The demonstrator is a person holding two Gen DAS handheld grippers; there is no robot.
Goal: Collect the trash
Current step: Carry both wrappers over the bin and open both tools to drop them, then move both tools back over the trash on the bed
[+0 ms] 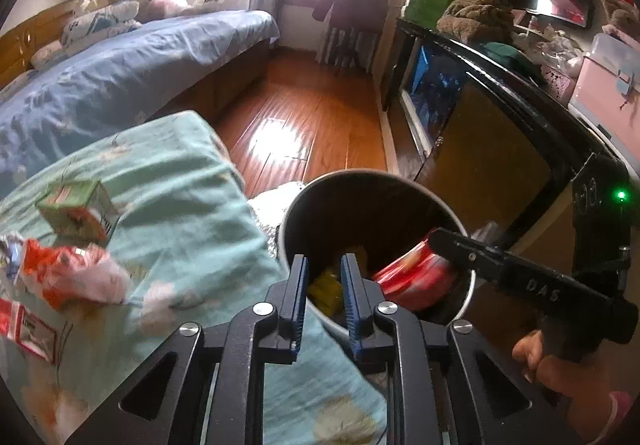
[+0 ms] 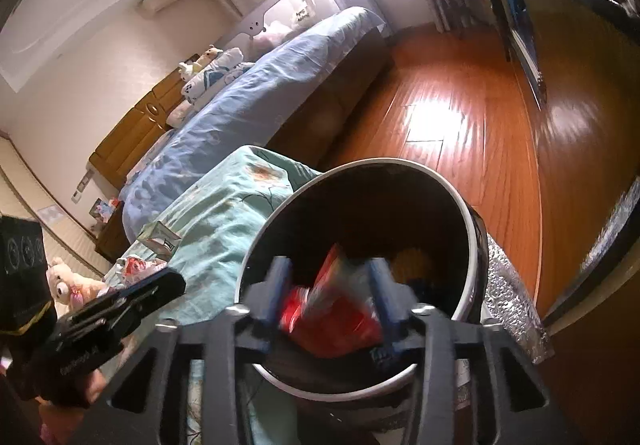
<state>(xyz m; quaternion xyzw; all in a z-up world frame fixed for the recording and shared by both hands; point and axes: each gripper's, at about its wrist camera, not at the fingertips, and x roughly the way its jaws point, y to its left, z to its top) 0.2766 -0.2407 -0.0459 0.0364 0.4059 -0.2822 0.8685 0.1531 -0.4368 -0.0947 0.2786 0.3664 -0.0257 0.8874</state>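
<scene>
A round dark bin with a pale rim stands on the floor beside a teal quilt; it also shows in the right wrist view. My right gripper is open over the bin's mouth, and a red wrapper lies blurred between its fingers, touching neither. The same red wrapper shows in the left wrist view beside yellow trash. My left gripper is open and empty at the bin's near rim. On the quilt lie a green carton, a crumpled red-and-white wrapper and a red-white packet.
A bed with a blue cover runs along the left. Wooden floor lies beyond the bin. A black-edged cabinet stands at the right, with a pink box and clutter on top. Silver foil matting lies beside the bin.
</scene>
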